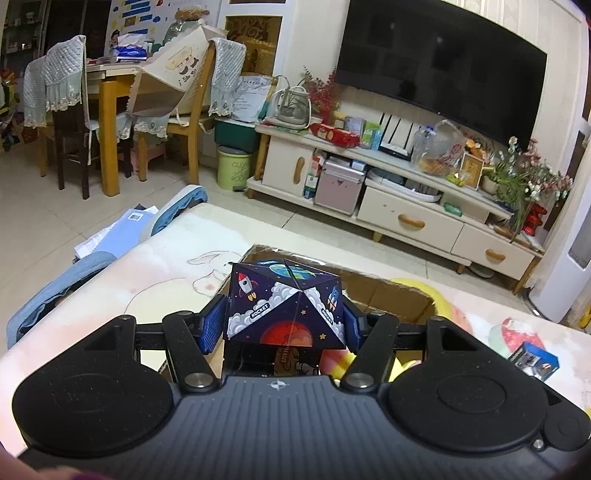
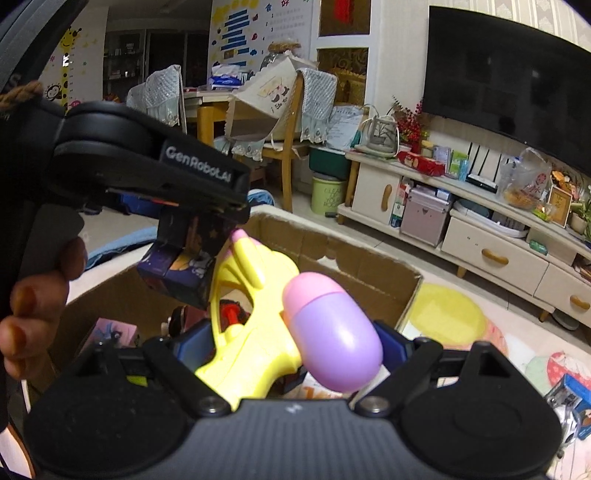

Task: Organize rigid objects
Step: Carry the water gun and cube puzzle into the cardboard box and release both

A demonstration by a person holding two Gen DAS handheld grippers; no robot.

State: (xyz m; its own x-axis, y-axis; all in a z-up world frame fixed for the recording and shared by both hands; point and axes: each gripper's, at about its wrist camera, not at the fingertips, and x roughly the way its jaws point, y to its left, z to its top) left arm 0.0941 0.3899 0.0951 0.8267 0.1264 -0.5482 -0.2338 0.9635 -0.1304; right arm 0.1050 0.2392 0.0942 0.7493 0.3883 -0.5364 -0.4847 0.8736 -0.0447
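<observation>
Cube (image 1: 286, 306) in left jaws, above box rim (image 1: 388, 295)

Home living room. Big wall TV (image 1: 439, 62) at 1 o'clock above a cream TV cabinet (image 1: 402, 206) crowded with snacks, boxes and flowers; wooden dining table (image 1: 110, 79) and covered chairs (image 1: 62, 77) at 10 o'clock; tiled floor (image 1: 48, 206); kids' posters (image 2: 236, 33) on the wall.
</observation>
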